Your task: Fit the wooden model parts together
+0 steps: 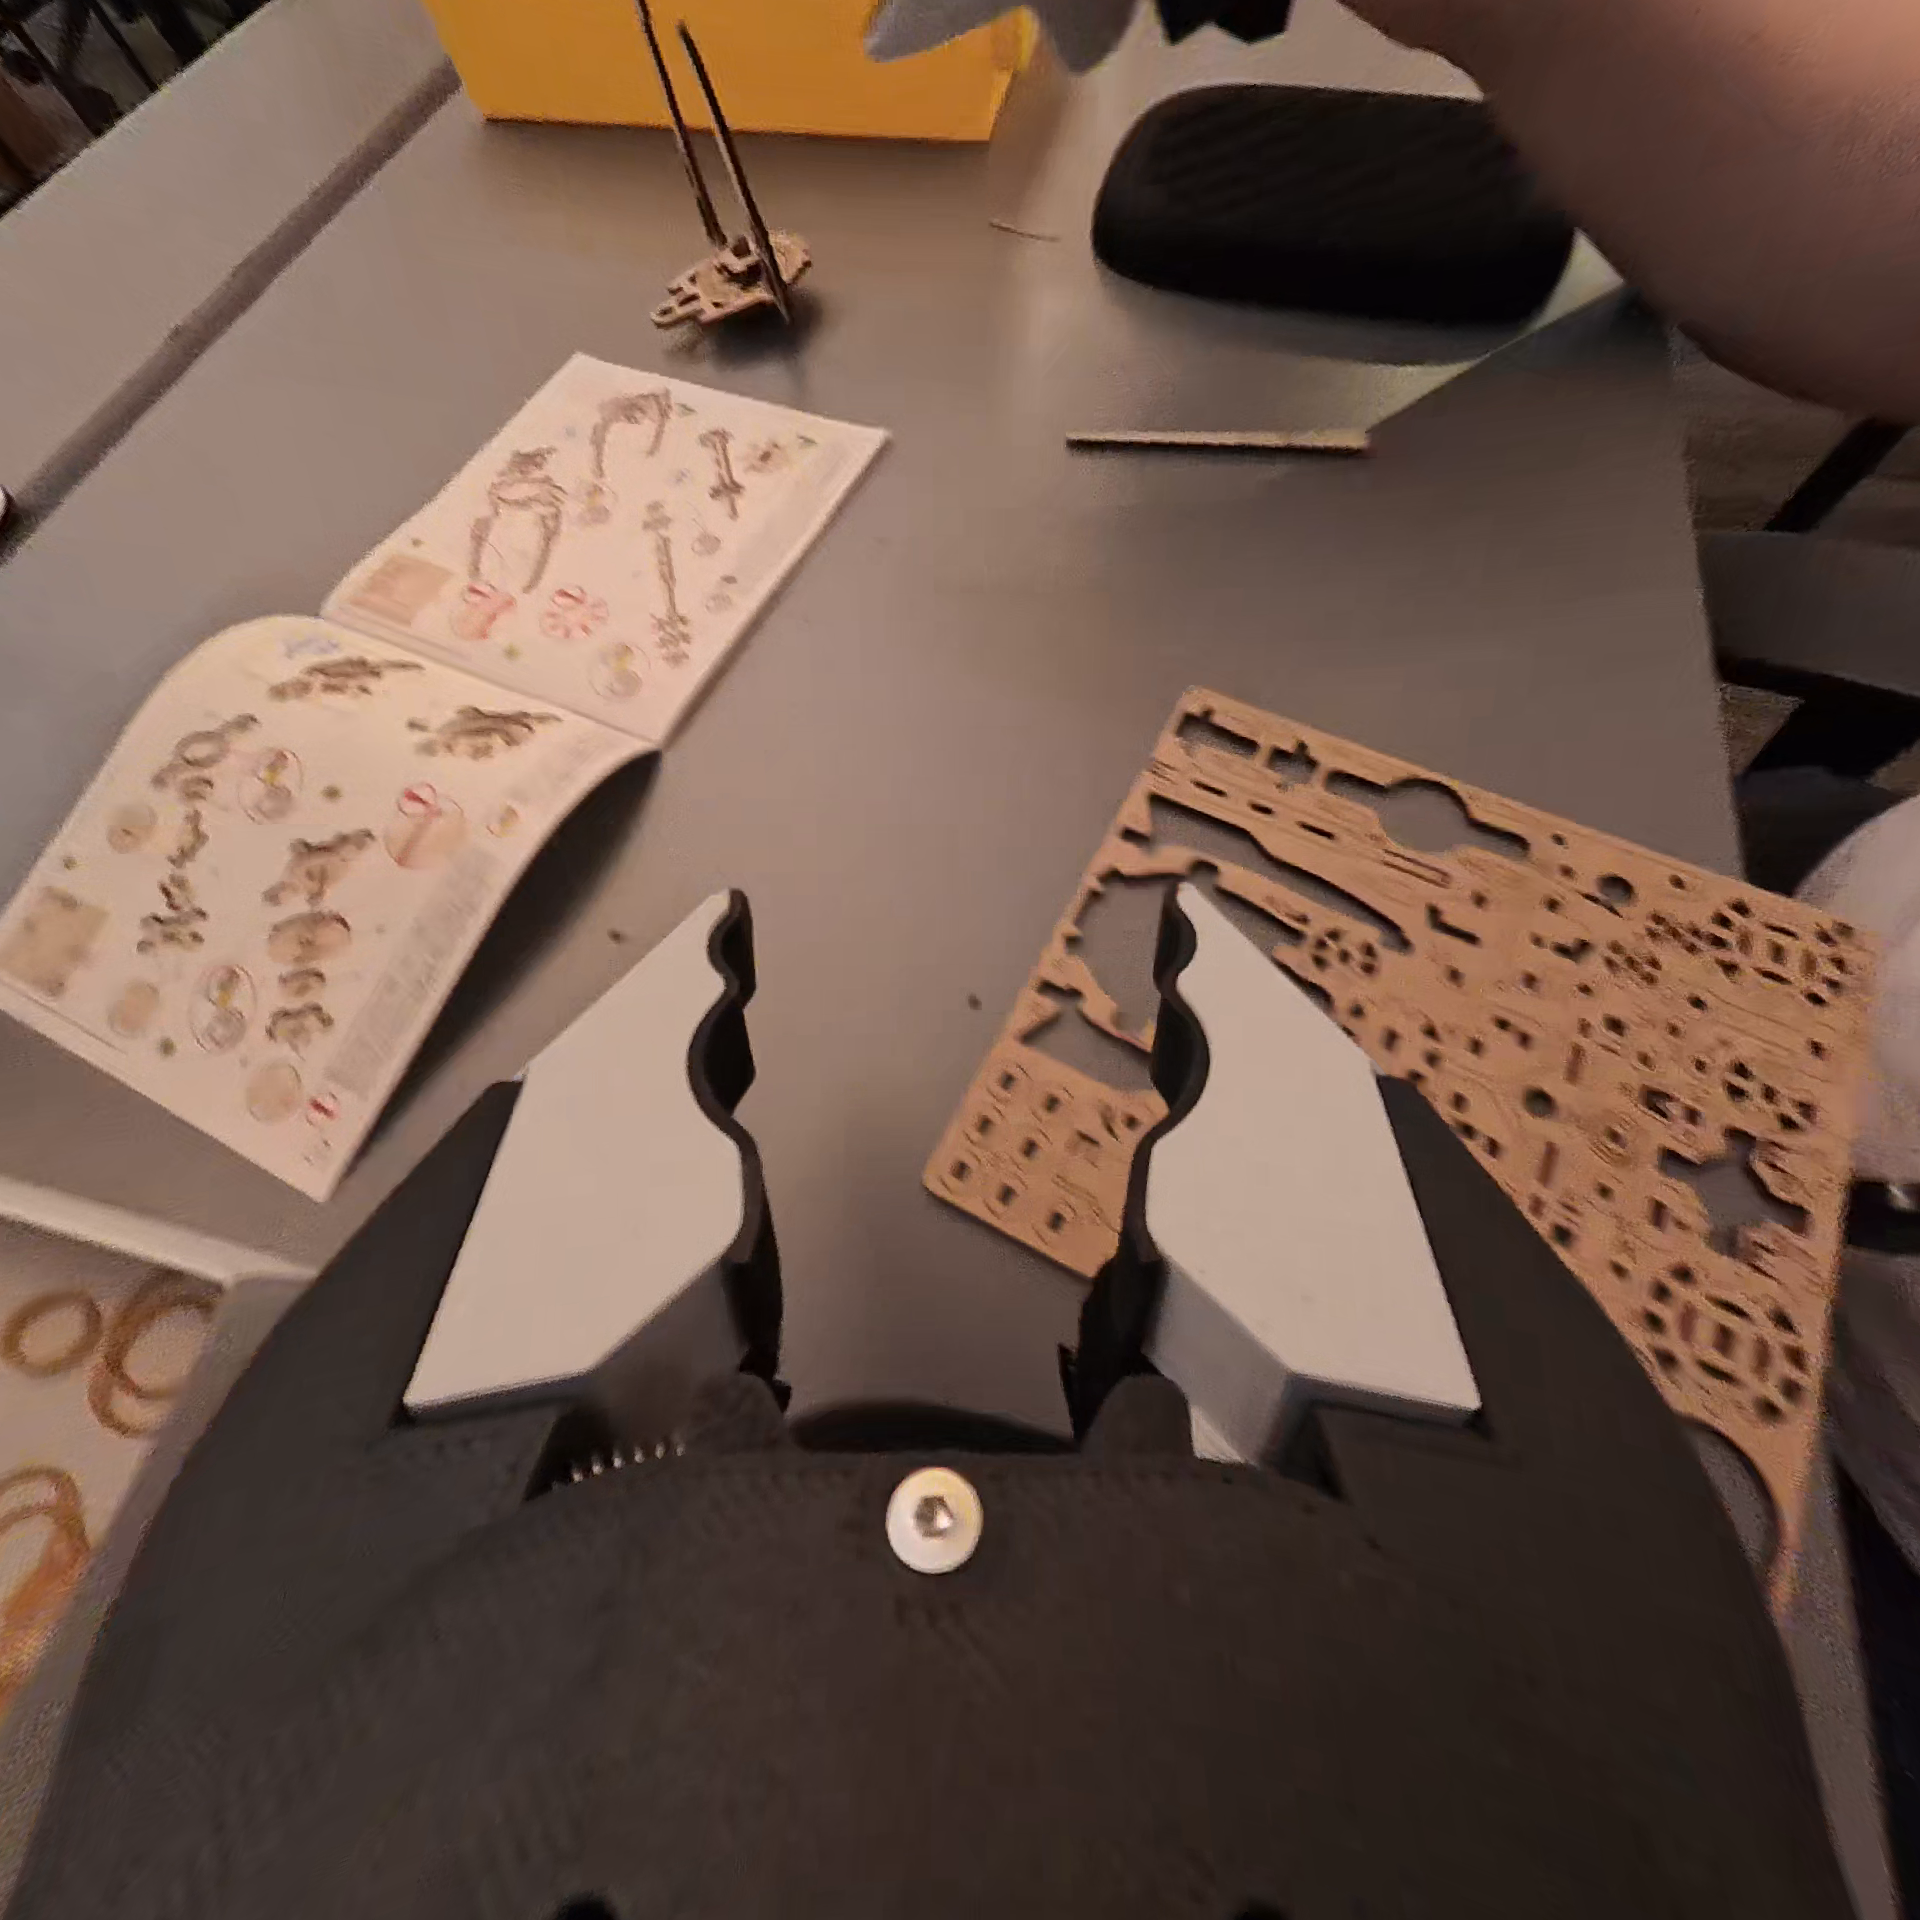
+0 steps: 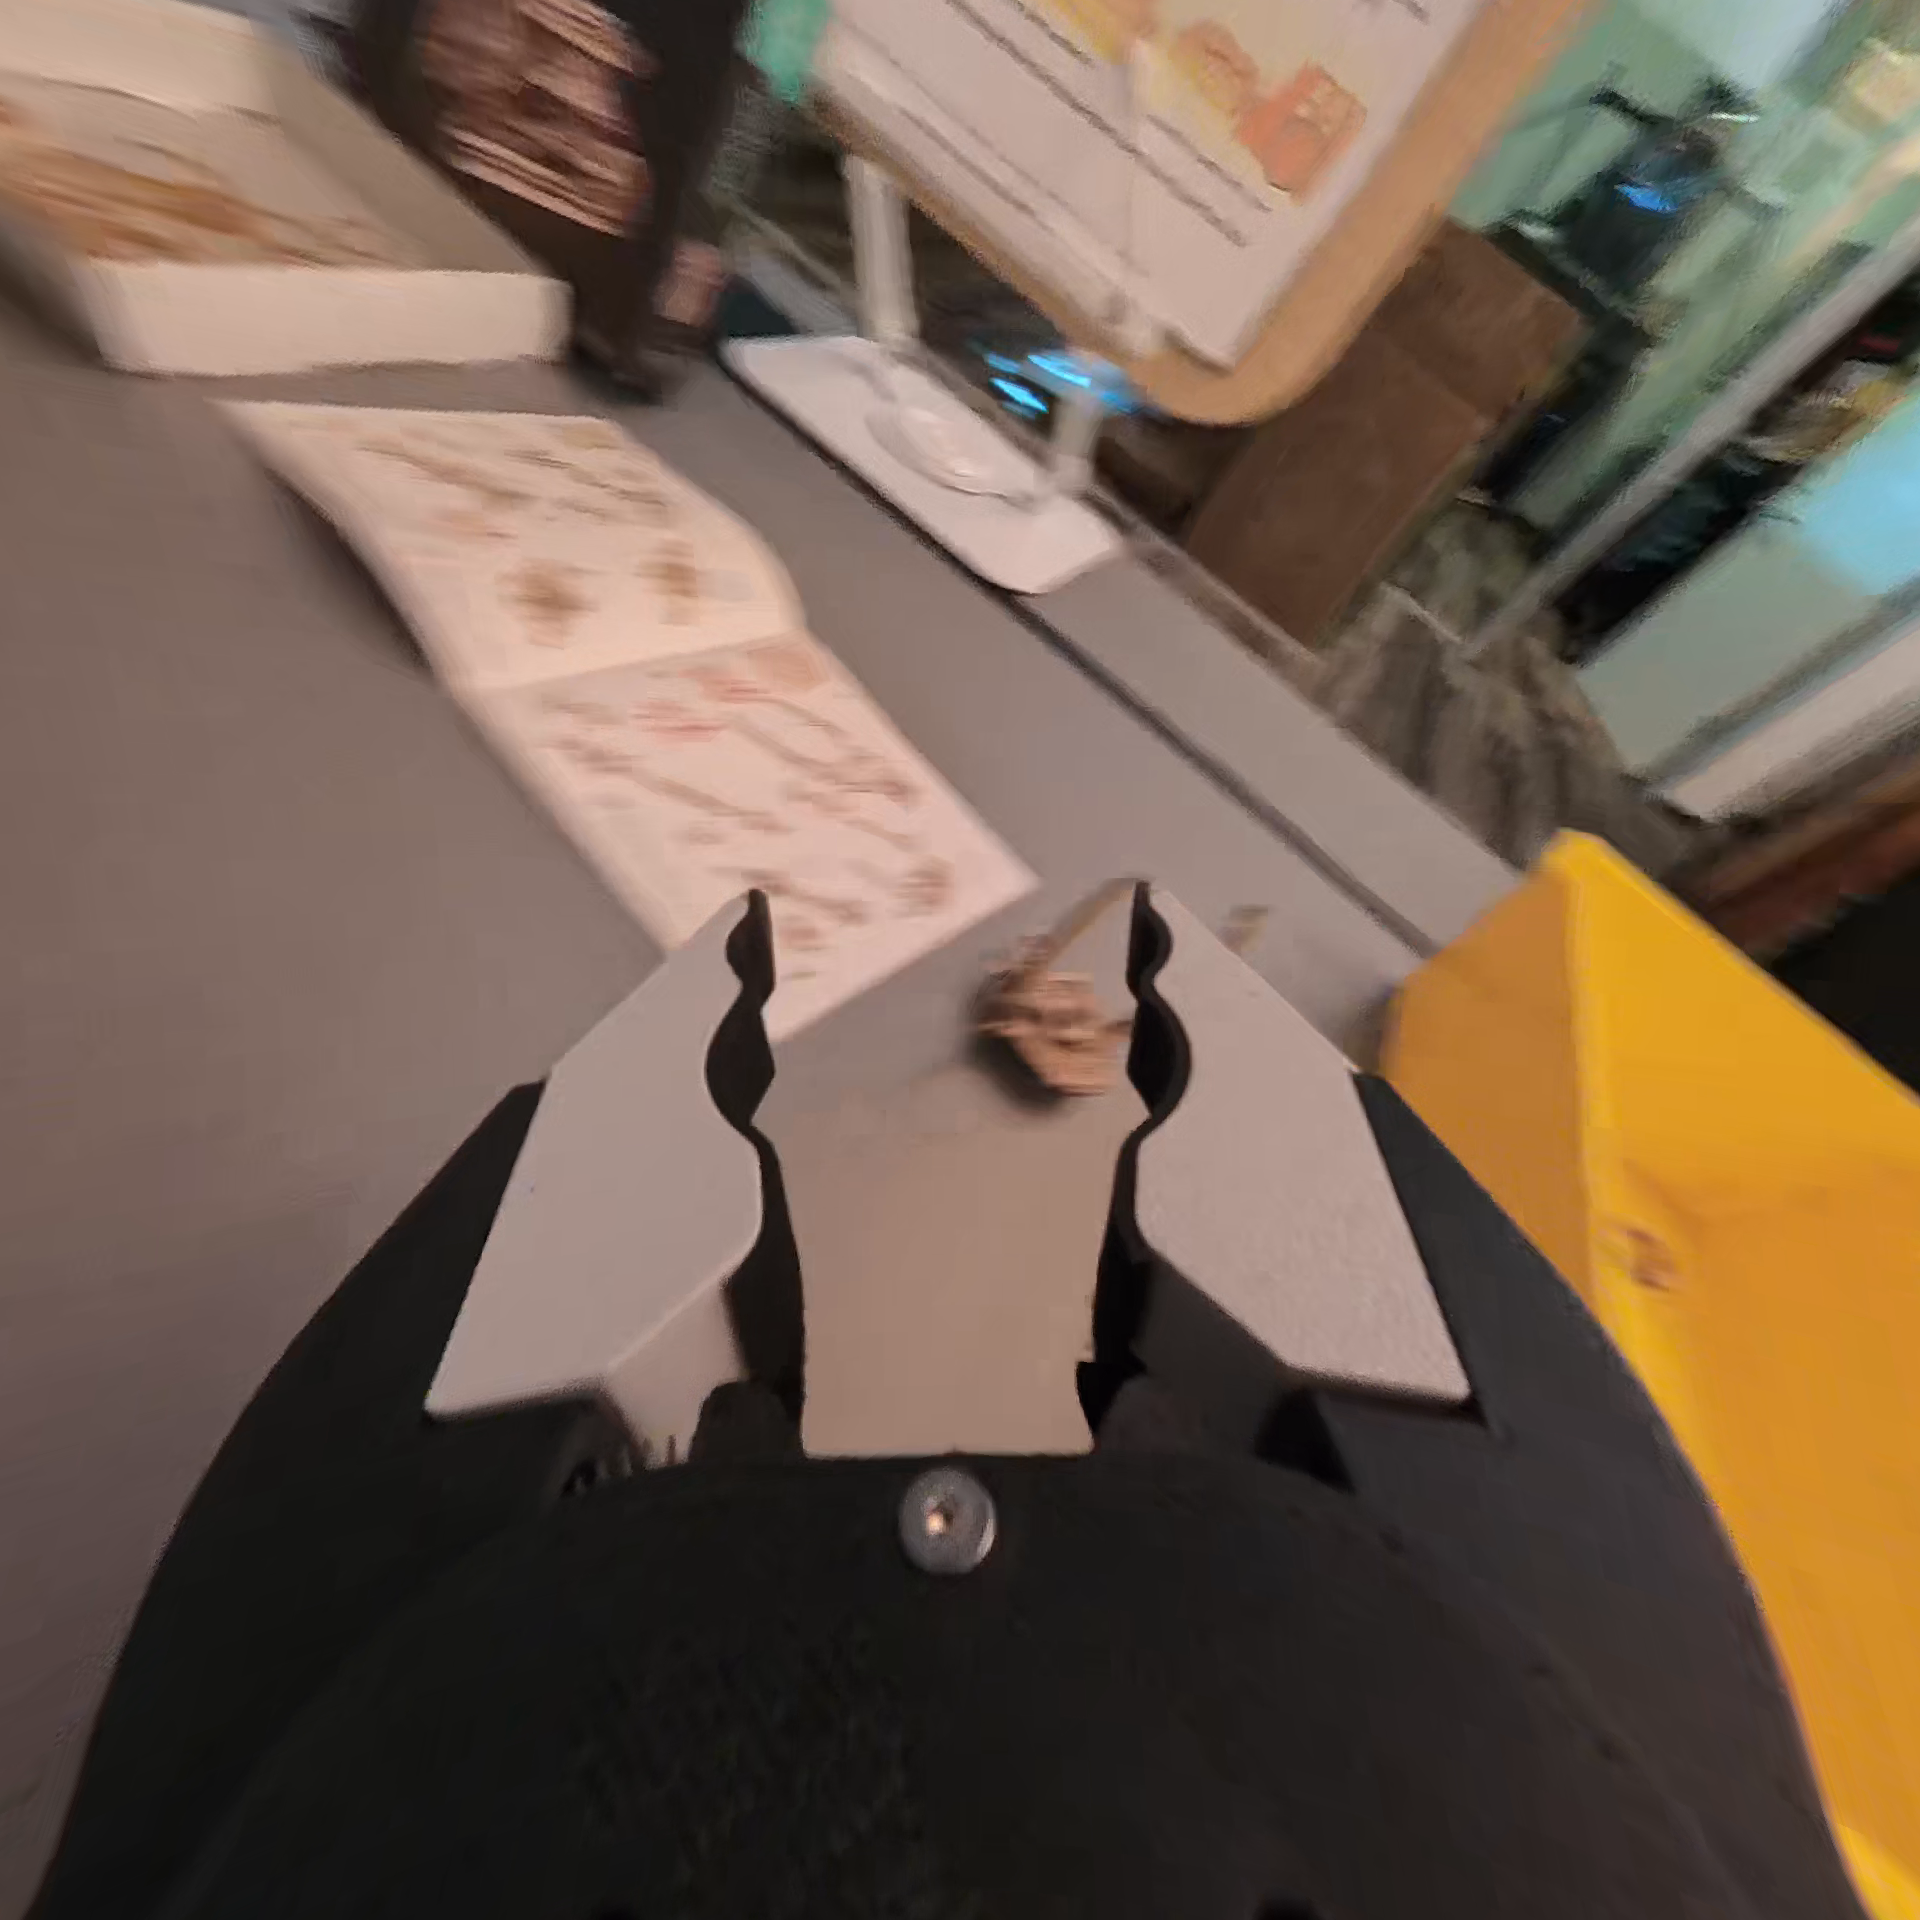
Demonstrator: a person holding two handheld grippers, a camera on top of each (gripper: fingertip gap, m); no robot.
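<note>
Both claws are spread wide and hold nothing. The left claw (image 1: 956,914) hangs over the grey worktop (image 1: 914,582), just beside the flat wooden sheet (image 1: 1507,1039) with many holes where parts were popped out. The right claw (image 2: 948,914) points at the small half-built wooden model (image 2: 1049,1023), which sits on the worktop near the yellow box (image 2: 1662,1195); that picture is blurry, so I cannot tell how close it is.

I think the job now is to pick up the little model. It looks best to come in slow, pinch it by its thick base and not by the two thin sticks (image 1: 707,135) standing up from it, since those look easy to snap.

The open instruction booklet (image 1: 416,748) lies to one side, and a thin wooden strip (image 1: 1216,441) lies on the other. The middle of the worktop is bare, so there is room to work there, away from the worktop edge by the black chair (image 1: 1330,208)
</note>
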